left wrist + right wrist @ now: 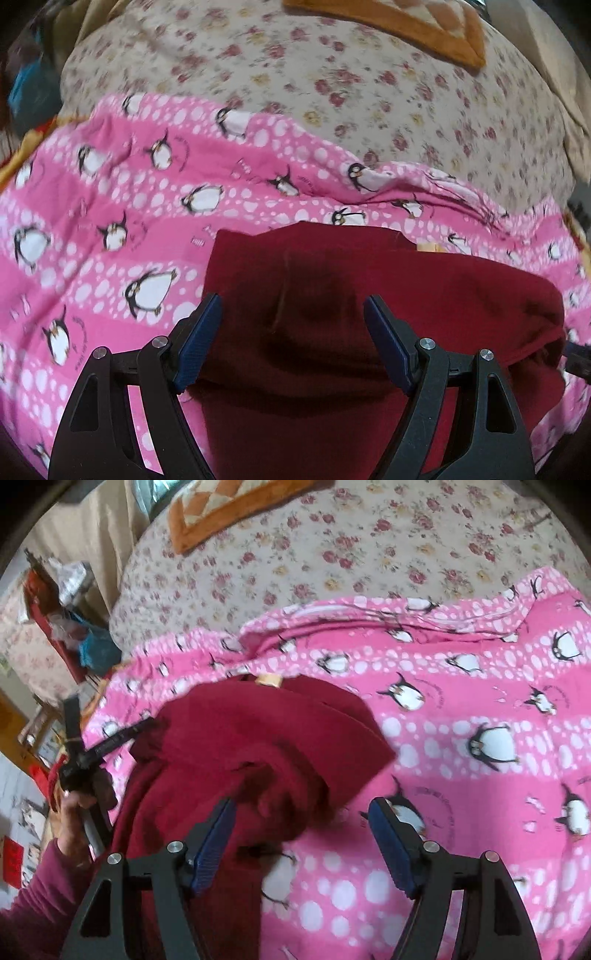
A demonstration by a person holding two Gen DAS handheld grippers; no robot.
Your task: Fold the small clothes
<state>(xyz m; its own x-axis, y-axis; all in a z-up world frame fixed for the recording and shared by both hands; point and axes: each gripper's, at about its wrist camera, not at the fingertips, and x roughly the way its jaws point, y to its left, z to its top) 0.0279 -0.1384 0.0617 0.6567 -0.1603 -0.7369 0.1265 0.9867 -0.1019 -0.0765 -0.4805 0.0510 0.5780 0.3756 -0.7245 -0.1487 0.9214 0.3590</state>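
- The dark red garment (369, 295) lies bunched on the pink penguin blanket (110, 206), which is spread over the floral bedspread (332, 92) (so the blanket serves as the folding surface).
- In the right wrist view the garment is partly doubled over: 1 flap lies folded across its middle, with a pale label (269, 680) showing at its far edge.
- The left gripper (291, 317) hovers over the garment's middle with its blue pads spread wide and nothing between them; I judge it is placed there to take or press the next fold.
- The right gripper (303, 827) stands spread at the garment's right edge, its left pad (214, 849) over red cloth, its right pad over the blanket, pinching nothing.
- Left of the garment, a hand (74, 812) in a maroon sleeve grips the other tool's handle.
- The fold looks loose and uneven, so it probably needs smoothing first.
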